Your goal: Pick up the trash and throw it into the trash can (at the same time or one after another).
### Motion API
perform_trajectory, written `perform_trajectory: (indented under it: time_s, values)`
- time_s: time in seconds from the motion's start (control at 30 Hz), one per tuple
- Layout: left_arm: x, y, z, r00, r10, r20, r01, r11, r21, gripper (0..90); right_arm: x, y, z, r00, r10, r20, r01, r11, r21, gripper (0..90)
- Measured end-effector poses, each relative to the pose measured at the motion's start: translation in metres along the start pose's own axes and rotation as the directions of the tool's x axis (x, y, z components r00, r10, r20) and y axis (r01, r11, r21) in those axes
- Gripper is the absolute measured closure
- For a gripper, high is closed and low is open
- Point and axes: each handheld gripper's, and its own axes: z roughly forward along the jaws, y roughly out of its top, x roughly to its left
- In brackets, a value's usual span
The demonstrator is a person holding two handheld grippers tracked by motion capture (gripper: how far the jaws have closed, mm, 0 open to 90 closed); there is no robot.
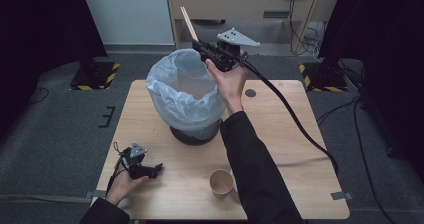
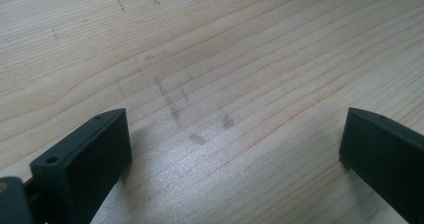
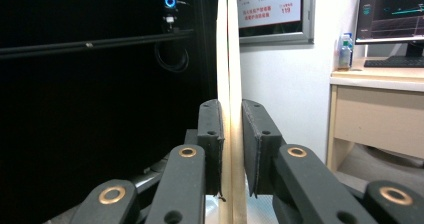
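Observation:
My right gripper point(image 1: 200, 46) is raised above the far rim of a black bin lined with a pale blue bag point(image 1: 186, 91). It is shut on a pair of wooden chopsticks point(image 1: 189, 23) that stick up and to the left. In the right gripper view the chopsticks point(image 3: 227, 59) run upright between the two black pads point(image 3: 211, 134). My left gripper point(image 1: 154, 169) rests low on the wooden table point(image 1: 280, 134) at the front left, jaws wide apart. In the left gripper view nothing lies between its fingers point(image 2: 95, 159), just bare wood point(image 2: 225, 84).
A brown paper cup point(image 1: 221, 182) stands upright near the table's front edge, beside the right forearm's sleeve point(image 1: 255, 169). The right gripper's thick cable point(image 1: 295, 119) trails across the table's right half. Black stands with hazard-striped bases point(image 1: 95, 76) flank the far corners.

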Motion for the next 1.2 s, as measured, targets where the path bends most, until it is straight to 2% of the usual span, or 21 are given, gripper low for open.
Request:
perform_trajectory:
  time_s: [0.1, 0.2, 0.27, 0.53, 0.67, 0.87, 1.1, 1.17, 1.2]
  values:
    - [0.000, 0.000, 0.000, 1.0000, 0.000, 0.000, 0.000, 1.0000, 0.000, 0.0, -0.002, -0.003, 0.002, 1.0000, -0.002, 0.008, 0.001, 1.000, 0.019, 79.2]
    - [0.000, 0.000, 0.000, 1.0000, 0.000, 0.000, 0.000, 1.0000, 0.000, 0.0, -0.003, -0.004, 0.005, 0.9999, 0.013, -0.001, -0.013, 0.999, 0.042, 67.2]
    - [0.000, 0.000, 0.000, 1.0000, 0.000, 0.000, 0.000, 1.0000, 0.000, 0.0, -0.004, -0.005, 0.005, 0.9999, 0.010, 0.006, -0.011, 0.999, 0.048, 63.0]
    - [0.000, 0.000, 0.000, 1.0000, 0.001, 0.000, -0.001, 1.0000, 0.000, 0.0, -0.010, 0.004, -0.013, 0.9996, 0.025, 0.011, -0.025, 1.000, 0.006, 51.4]
    - [0.000, 0.000, 0.000, 1.0000, 0.001, 0.000, -0.001, 1.0000, 0.000, 0.0, -0.014, 0.010, -0.034, 0.9994, 0.028, 0.022, -0.028, 0.999, -0.021, 45.5]
    - [0.000, 0.000, 0.000, 1.0000, 0.001, 0.000, -0.001, 1.0000, -0.001, 0.0, -0.024, 0.013, -0.085, 0.9986, 0.024, 0.047, -0.022, 0.999, -0.045, 39.3]
    - [0.000, 0.000, 0.000, 1.0000, 0.001, 0.000, -0.001, 1.0000, 0.000, 0.0, -0.028, 0.001, -0.140, 0.9986, 0.014, 0.051, -0.012, 0.999, -0.036, 35.2]
    - [0.000, 0.000, 0.000, 1.0000, 0.001, 0.000, -0.001, 1.0000, 0.001, 0.0, -0.028, -0.004, -0.153, 0.9980, -0.001, 0.062, 0.003, 1.000, -0.028, 34.1]
    - [0.000, 0.000, 0.000, 1.0000, 0.001, 0.000, -0.001, 1.0000, 0.001, 0.0, -0.028, -0.007, -0.159, 0.9982, 0.007, 0.060, -0.005, 0.999, -0.031, 33.7]
